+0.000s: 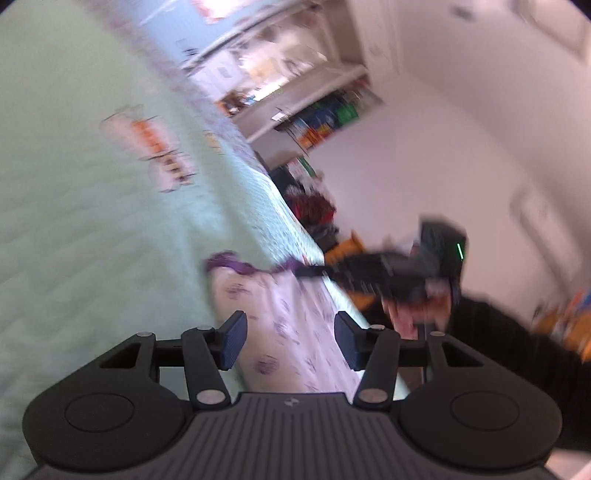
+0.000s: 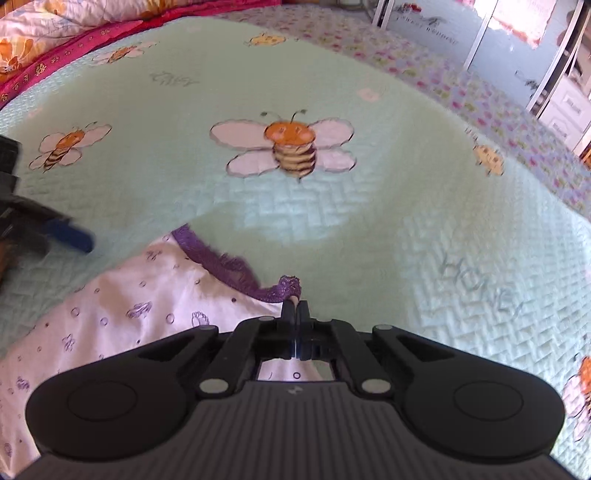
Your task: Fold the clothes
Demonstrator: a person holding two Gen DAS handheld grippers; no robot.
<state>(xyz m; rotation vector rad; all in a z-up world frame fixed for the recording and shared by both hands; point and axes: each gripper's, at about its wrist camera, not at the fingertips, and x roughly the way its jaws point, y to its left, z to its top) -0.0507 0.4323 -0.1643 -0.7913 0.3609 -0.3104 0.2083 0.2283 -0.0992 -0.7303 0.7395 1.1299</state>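
Observation:
A white garment (image 2: 122, 310) with small purple prints and a purple lace trim (image 2: 225, 266) lies on the pale green bedspread (image 2: 258, 206). My right gripper (image 2: 295, 308) is shut on the purple trim at the garment's edge. In the left wrist view the same garment (image 1: 288, 325) lies under and ahead of my left gripper (image 1: 290, 341), which is open with its blue pads apart and nothing between them. The right gripper (image 1: 314, 272) shows there as a blurred dark shape pinching the trim (image 1: 240, 264). The left gripper's blue fingertip (image 2: 74, 232) enters the right wrist view from the left edge.
The quilted bedspread carries bee pictures (image 2: 288, 146) and the word HONEY (image 2: 484, 288). Floral pillows (image 2: 44, 33) lie at the far left. Beside the bed stand white shelves (image 1: 295, 92) with books and a pile of dark clothes (image 1: 314, 210). A person's dark sleeve (image 1: 498, 332) is at right.

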